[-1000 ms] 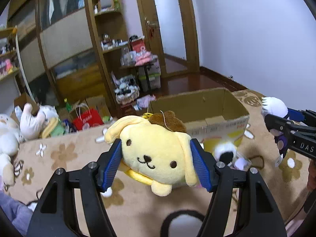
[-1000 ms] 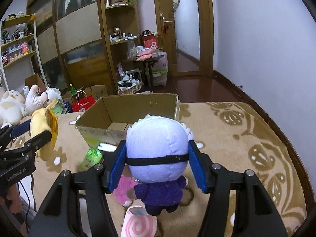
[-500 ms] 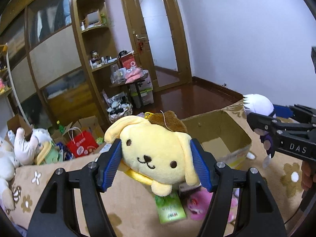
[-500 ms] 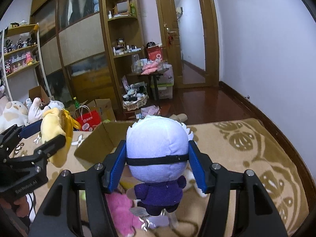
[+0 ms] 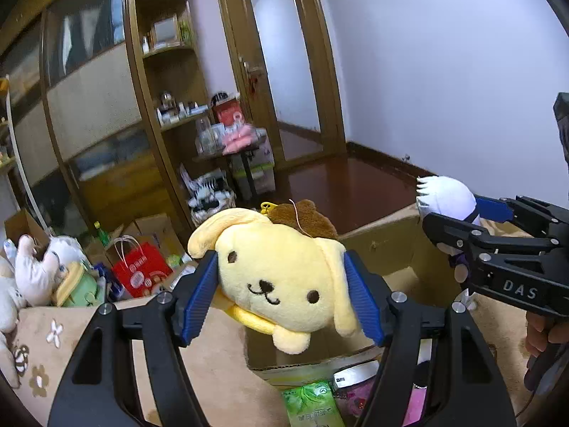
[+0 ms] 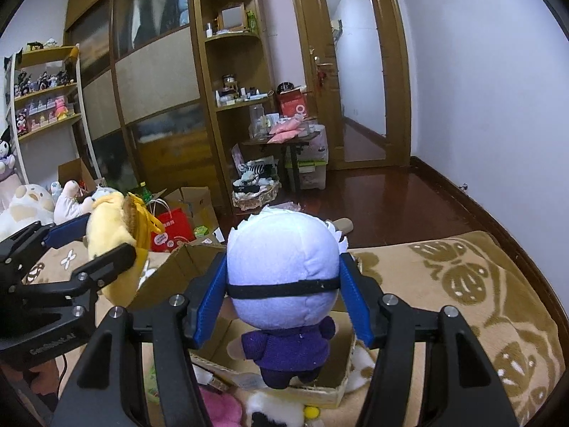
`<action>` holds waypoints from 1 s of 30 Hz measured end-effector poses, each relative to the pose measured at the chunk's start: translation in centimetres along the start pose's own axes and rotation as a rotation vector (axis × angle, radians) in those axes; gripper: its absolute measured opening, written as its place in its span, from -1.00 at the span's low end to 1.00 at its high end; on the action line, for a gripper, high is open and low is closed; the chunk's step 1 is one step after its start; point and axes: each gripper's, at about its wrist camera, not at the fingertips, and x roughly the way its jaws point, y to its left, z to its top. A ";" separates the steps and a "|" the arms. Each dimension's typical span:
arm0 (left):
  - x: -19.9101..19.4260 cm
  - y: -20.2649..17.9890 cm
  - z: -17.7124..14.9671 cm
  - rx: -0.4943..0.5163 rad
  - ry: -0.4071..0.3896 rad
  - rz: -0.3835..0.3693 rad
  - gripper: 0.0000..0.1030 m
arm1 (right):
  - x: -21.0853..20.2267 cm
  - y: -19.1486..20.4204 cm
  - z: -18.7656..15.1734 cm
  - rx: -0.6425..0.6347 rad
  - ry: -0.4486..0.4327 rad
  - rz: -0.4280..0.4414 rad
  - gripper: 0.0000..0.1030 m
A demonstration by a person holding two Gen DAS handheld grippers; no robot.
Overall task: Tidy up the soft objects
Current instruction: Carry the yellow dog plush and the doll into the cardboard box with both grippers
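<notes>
Gripping yellow dog plush (image 5: 284,277), white-haired doll (image 6: 284,274), over cardboard box (image 5: 384,249)

Yellow floppy-eared dog plush (image 5: 284,281) with brown cap, facing the camera, and white-haired doll (image 6: 284,270) in purple outfit with black head band, upright, back to camera, both hanging above the open cardboard box (image 5: 387,245).

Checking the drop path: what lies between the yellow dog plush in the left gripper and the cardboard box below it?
Nothing: in the left wrist view the yellow dog plush hangs in open air above the cardboard box interior.
</notes>
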 end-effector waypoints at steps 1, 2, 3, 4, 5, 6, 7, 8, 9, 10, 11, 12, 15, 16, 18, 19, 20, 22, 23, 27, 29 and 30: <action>0.9 0.0 -0.3 -0.009 0.020 -0.009 0.34 | 0.4 0.1 -0.3 -0.016 0.004 -0.002 0.27; 1.2 0.1 -0.6 -0.016 0.033 -0.016 0.34 | 0.6 0.2 -0.5 -0.030 0.004 -0.010 0.28; 1.7 0.2 -0.8 -0.023 0.046 -0.021 0.34 | 0.7 0.0 -0.8 -0.044 0.006 -0.017 0.29; 2.0 0.2 -1.0 -0.028 0.059 -0.028 0.34 | 1.1 0.1 -1.1 -0.067 0.016 -0.025 0.29; 2.4 0.2 -1.2 -0.037 0.071 -0.041 0.35 | 1.5 0.0 -1.2 -0.073 0.024 -0.027 0.29; 2.7 0.2 -1.3 -0.042 0.077 -0.049 0.37 | 1.6 -0.1 -1.4 -0.072 0.031 -0.025 0.29; 3.0 0.2 -1.4 -0.046 0.085 -0.060 0.38 | 1.9 -0.2 -1.6 -0.057 0.039 -0.017 0.29; 3.2 0.2 -1.6 -0.047 0.092 -0.066 0.39 | 2.1 -0.5 -1.6 -0.042 0.043 -0.008 0.30; 3.5 0.1 -1.6 -0.046 0.101 -0.071 0.40 | 2.2 -0.7 -1.7 -0.020 0.047 0.010 0.30; 3.7 0.0 -1.8 -0.041 0.107 -0.073 0.41 | 2.4 -0.8 -1.8 -0.006 0.052 0.020 0.30; 3.8 0.0 -2.0 -0.035 0.110 -0.071 0.42 | 2.6 -1.1 -1.7 0.002 0.058 0.024 0.30; 3.9 0.0 -2.0 -0.031 0.112 -0.070 0.44 | 2.7 -1.3 -1.8 0.009 0.063 0.028 0.31; 4.0 -0.2 -2.2 -0.034 0.122 -0.070 0.48 | 3.0 -1.6 -2.0 0.023 0.075 0.017 0.37; 4.0 0.0 -2.2 -0.040 0.126 -0.070 0.51 | 3.1 -1.7 -2.0 0.026 0.078 0.012 0.44; 4.1 0.3 -2.2 -0.057 0.138 -0.072 0.64 | 3.2 -1.9 -2.1 0.036 0.074 0.008 0.54; 4.1 0.5 -2.3 -0.063 0.141 -0.072 0.68 | 3.2 -2.0 -2.2 0.039 0.076 0.010 0.57; 4.1 0.6 -2.4 -0.069 0.144 -0.066 0.68 | 3.1 -2.0 -2.2 0.039 0.079 0.009 0.58; 4.1 0.8 -2.5 -0.073 0.155 -0.055 0.69 | 3.0 -2.0 -2.2 0.040 0.082 0.005 0.63; 4.2 1.0 -2.6 -0.075 0.163 -0.050 0.69 | 2.9 -2.0 -2.2 0.041 0.083 0.004 0.67; 3.9 1.5 -2.8 -0.089 0.177 -0.032 0.70 | 2.0 -2.0 -2.3 0.057 0.074 -0.003 0.84; 3.4 1.7 -2.9 -0.094 0.180 -0.025 0.74 | 1.5 -1.8 -2.3 0.057 0.078 -0.004 0.86; 3.2 1.8 -2.9 -0.096 0.182 -0.021 0.76 | 1.3 -1.8 -2.3 0.057 0.079 -0.007 0.87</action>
